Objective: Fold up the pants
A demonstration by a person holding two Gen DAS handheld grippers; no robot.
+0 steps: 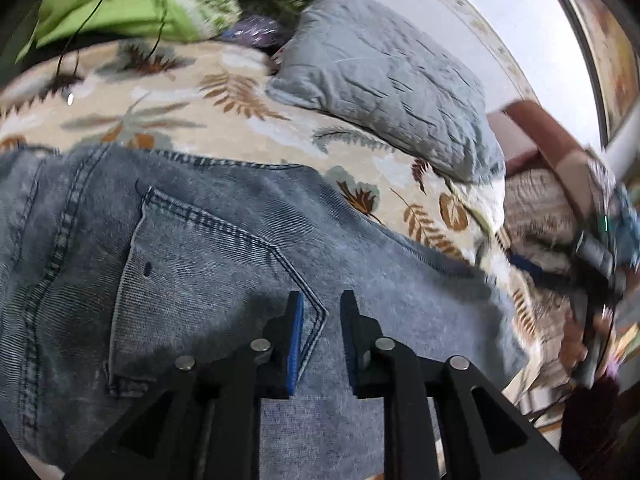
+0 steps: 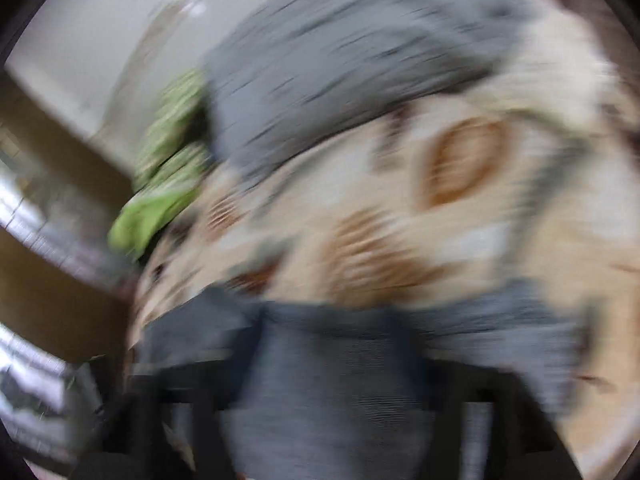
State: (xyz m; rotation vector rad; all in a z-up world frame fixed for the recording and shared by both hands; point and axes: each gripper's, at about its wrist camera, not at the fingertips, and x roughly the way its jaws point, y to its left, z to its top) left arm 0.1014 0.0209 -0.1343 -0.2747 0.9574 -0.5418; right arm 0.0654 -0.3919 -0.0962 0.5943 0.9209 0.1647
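Left gripper (image 1: 321, 308) sits low over the jeans (image 1: 200, 264), jaws narrowly parted, blue pads facing each other across a slim gap. Nothing clamped: denim shows through the gap, the back pocket's pointed lower corner just under the left pad. Can't tell if the tips touch the cloth.

Jeans lie flat on the bed (image 1: 240, 120), seat side up, back pocket (image 1: 192, 280) showing. Long axis runs left-right across the left view; both ends cut off by the frame edge, so can't call waist vs hem direction.

Beyond the jeans: leaf-print bedspread, then grey quilted pillow (image 1: 384, 92), green cloth (image 1: 116, 8) at the far left corner.

Right view is heavily motion-blurred. Right gripper (image 2: 332, 420) jaws stand wide, dark fingers at the frame bottom, smeared denim (image 2: 332, 380) between them, no grip visible. Pillow (image 2: 352, 60) and green cloth (image 2: 152, 216) barely readable beyond.
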